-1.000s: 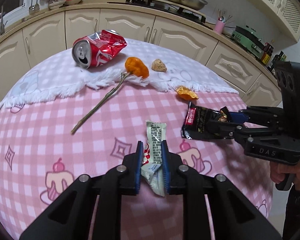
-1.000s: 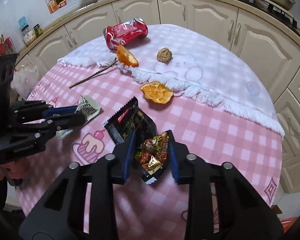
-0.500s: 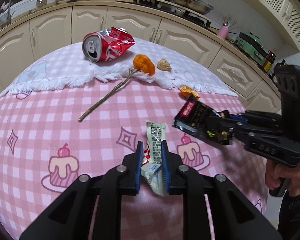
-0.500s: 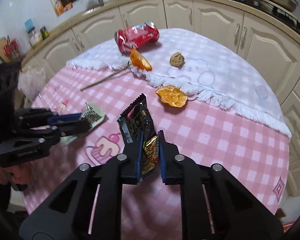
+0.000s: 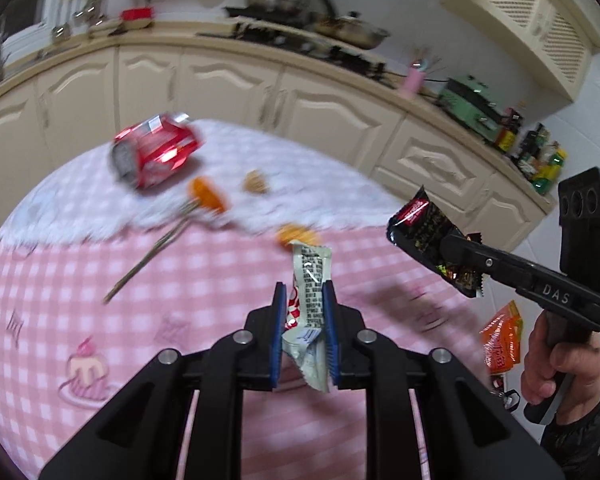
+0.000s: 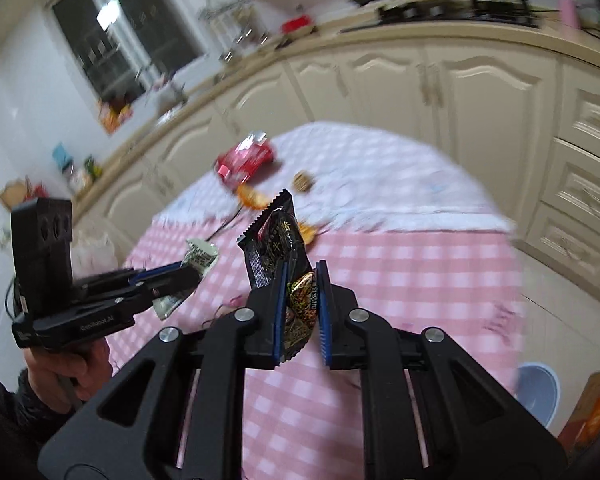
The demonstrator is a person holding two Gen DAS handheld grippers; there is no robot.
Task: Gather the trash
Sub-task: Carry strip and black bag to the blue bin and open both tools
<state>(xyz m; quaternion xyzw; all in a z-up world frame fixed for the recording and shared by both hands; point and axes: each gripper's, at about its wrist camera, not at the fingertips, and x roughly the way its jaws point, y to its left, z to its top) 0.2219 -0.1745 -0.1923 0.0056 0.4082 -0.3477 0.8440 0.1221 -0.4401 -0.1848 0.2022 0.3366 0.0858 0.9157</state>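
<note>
My left gripper (image 5: 303,292) is shut on a white and grey wrapper (image 5: 310,280) and holds it above the pink checked tablecloth (image 5: 80,292). My right gripper (image 6: 302,272) is shut on a black snack wrapper (image 6: 274,240), also lifted off the table; it shows at the right of the left wrist view (image 5: 428,232). On the white cloth at the back lie a crushed red can (image 5: 154,154), an orange peel (image 5: 208,196) with a twig (image 5: 148,260), a walnut (image 5: 256,182) and another orange piece (image 5: 296,234).
Cream kitchen cabinets (image 5: 220,84) curve behind the round table. A blue bin (image 6: 538,388) stands on the floor at the right of the right wrist view, with an orange package (image 5: 500,344) near the table edge. The views are motion-blurred.
Both grippers have lifted their wrappers up off the table. The right gripper closed on the black wrapper and rose with it. Both views have tilted upward.
</note>
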